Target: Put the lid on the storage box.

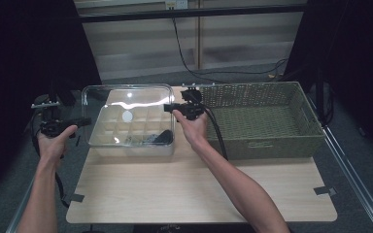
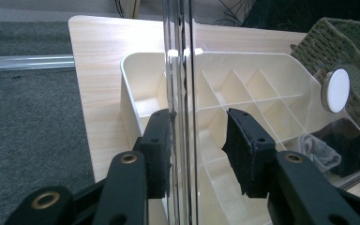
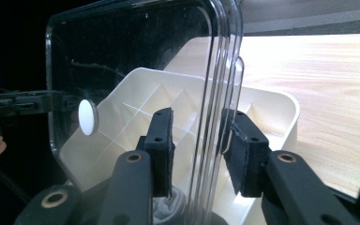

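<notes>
From the high view, I saw a clear plastic lid (image 1: pixel 126 99) with a white round knob (image 1: pixel 127 116) standing tilted over a cream plastic box with many small compartments (image 1: pixel 132 137). The box sat on the light wooden table (image 1: pixel 199 194), just left of a big green woven basket (image 1: pixel 262 121). My left gripper (image 1: pixel 85 121) was at the left edge of the lid, and my right gripper (image 1: pixel 167 108) was at its right edge. Some dark things (image 1: pixel 150 138) lay in the near right part of the box.

In the left gripper view, the lid's clear edge (image 2: pixel 180 93) ran straight up between the two black jaws. The left pad (image 2: pixel 161 150) sat right against the edge. The right pad (image 2: pixel 243 150) stood a little away from it. So the jaws were partly apart and not squeezing the lid. I also saw a bit of grey cloth (image 2: pixel 318 152) in a far right compartment.

In the right gripper view, the lid edge (image 3: pixel 215 93) stood between the jaws too. There was a gap between the edge and the left pad (image 3: pixel 161 150), and the right pad (image 3: pixel 243 154) was close beside it. These jaws were partly apart as well, loose around the lid. The box (image 3: pixel 272 108) lay behind the lid, and the left gripper (image 3: pixel 18 103) was far off at the left.
</notes>
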